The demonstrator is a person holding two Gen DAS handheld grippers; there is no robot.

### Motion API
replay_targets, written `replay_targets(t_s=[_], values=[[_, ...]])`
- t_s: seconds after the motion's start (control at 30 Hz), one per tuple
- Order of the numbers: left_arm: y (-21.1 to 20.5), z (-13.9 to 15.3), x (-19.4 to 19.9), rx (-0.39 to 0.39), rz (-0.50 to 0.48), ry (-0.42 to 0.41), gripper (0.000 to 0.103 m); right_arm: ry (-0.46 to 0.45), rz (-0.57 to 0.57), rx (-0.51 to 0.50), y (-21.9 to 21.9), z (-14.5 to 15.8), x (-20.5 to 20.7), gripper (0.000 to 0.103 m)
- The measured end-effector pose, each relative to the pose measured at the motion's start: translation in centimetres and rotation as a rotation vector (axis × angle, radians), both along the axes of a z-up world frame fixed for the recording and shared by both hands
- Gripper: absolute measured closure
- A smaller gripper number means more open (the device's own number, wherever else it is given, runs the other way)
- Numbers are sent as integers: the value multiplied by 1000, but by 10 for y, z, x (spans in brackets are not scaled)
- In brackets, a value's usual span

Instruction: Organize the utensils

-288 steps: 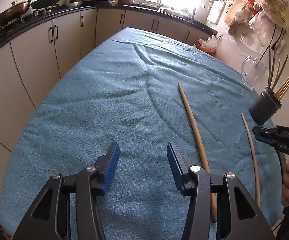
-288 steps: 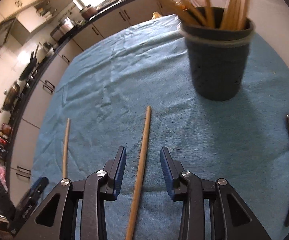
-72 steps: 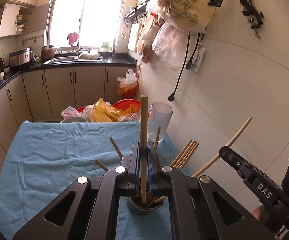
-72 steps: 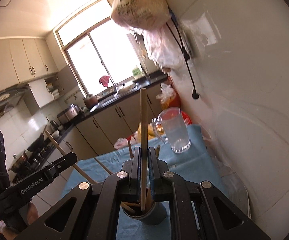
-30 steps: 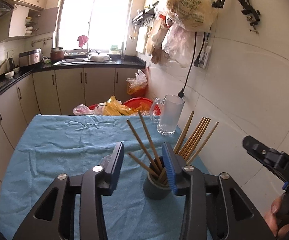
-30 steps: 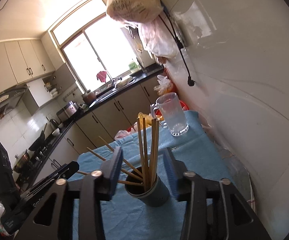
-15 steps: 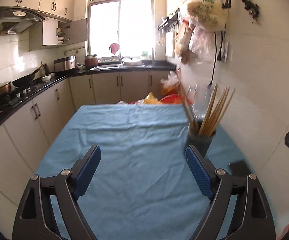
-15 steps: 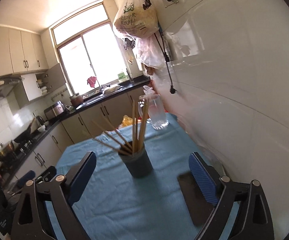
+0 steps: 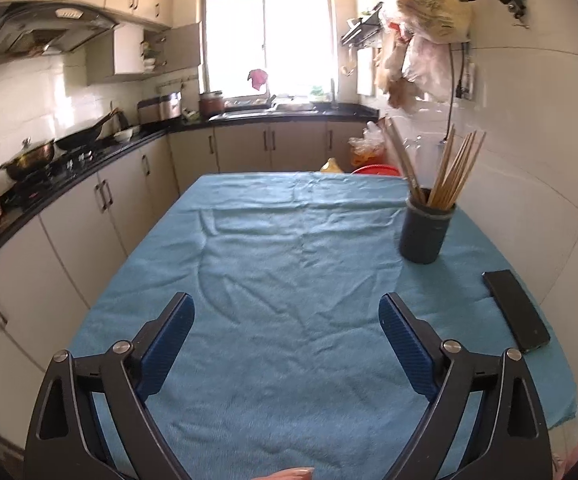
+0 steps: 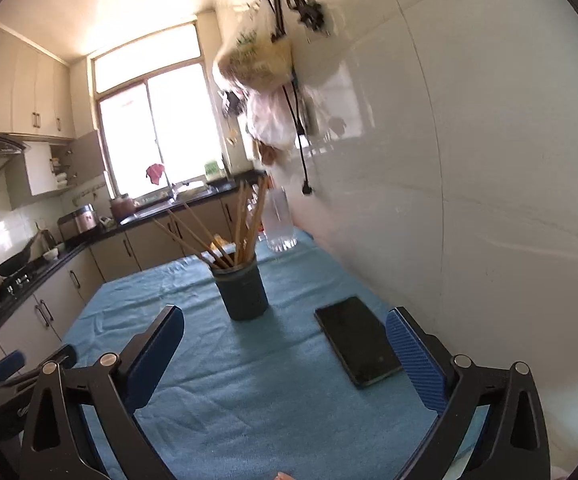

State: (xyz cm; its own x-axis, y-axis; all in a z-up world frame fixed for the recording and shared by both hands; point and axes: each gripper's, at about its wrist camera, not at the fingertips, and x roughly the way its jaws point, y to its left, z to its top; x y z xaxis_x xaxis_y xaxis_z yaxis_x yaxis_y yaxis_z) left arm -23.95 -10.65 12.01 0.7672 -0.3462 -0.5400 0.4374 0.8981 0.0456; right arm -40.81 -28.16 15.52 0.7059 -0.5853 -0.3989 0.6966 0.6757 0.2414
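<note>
A dark round holder point(image 9: 425, 236) stands on the blue-clothed table point(image 9: 273, 248) at the far right, with several wooden chopsticks point(image 9: 453, 172) upright in it. My left gripper point(image 9: 286, 304) hovers over the near middle of the cloth, its jaws opening wide with nothing between them. In the right wrist view the holder point(image 10: 245, 292) and its chopsticks point(image 10: 245, 220) stand just beyond my right gripper point(image 10: 285, 314), whose jaws are also opening and hold nothing. No chopstick lies on the cloth in view.
A black phone point(image 10: 357, 340) lies flat on the cloth beside the wall, right of the holder. A glass mug point(image 10: 279, 224) stands behind the holder. Plastic bags point(image 9: 425, 32) hang on the wall above. Cabinets and a stove line the left side.
Both grippers pulled back from the holder and sank toward the table's near end, and their jaws spread from half open to wide. The chopsticks stayed in the holder.
</note>
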Motion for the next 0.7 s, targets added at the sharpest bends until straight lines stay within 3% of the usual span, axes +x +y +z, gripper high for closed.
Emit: replay_targets(t_s=[0.13, 0.43, 0.7], values=[[6, -10, -3, 10, -7, 27, 10, 51, 18, 53, -3, -12, 12, 0], [22, -23, -4, 49, 38, 10, 6, 95, 57, 18, 15, -17, 24, 0], [37, -28, 2, -26, -9, 81, 6, 122, 81, 11, 22, -21, 32, 0]])
